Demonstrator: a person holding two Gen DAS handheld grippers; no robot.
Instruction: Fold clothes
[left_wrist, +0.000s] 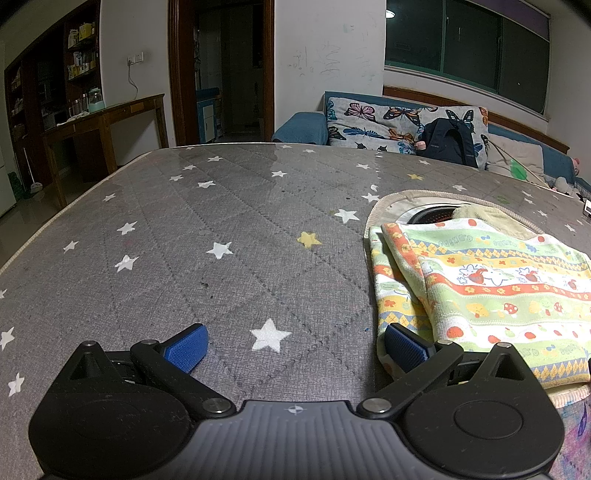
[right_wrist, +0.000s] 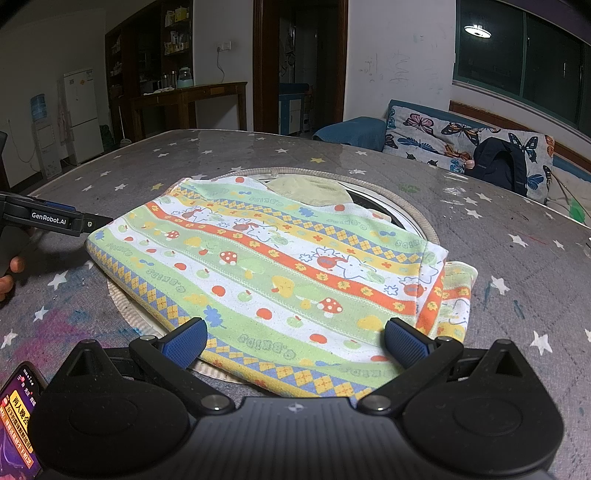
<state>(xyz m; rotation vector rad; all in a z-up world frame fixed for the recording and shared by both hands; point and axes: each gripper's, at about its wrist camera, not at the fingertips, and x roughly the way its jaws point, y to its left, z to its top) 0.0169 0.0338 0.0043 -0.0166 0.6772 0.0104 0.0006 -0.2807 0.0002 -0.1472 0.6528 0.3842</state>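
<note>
A folded patterned cloth (right_wrist: 280, 280), striped green, orange and yellow with mushrooms and apples, lies flat on the grey star-print table cover (right_wrist: 517, 206). In the left wrist view the cloth (left_wrist: 487, 288) sits at the right. My left gripper (left_wrist: 295, 345) is open just left of the cloth's edge, its right pad (left_wrist: 404, 347) close to the corner. From the right wrist view the left gripper (right_wrist: 92, 223) reaches in at the cloth's left corner. My right gripper (right_wrist: 295, 341) is open over the cloth's near edge, nothing between its pads. A pale beige garment (right_wrist: 310, 190) lies behind the cloth.
A round beige-rimmed opening (right_wrist: 406, 210) in the table lies under the cloth. A phone (right_wrist: 18, 417) with a lit screen rests at the near left. A hand (right_wrist: 11, 269) holds the left gripper. A sofa (left_wrist: 369, 125) with butterfly cushions and a dark backpack (left_wrist: 448, 140) stands behind.
</note>
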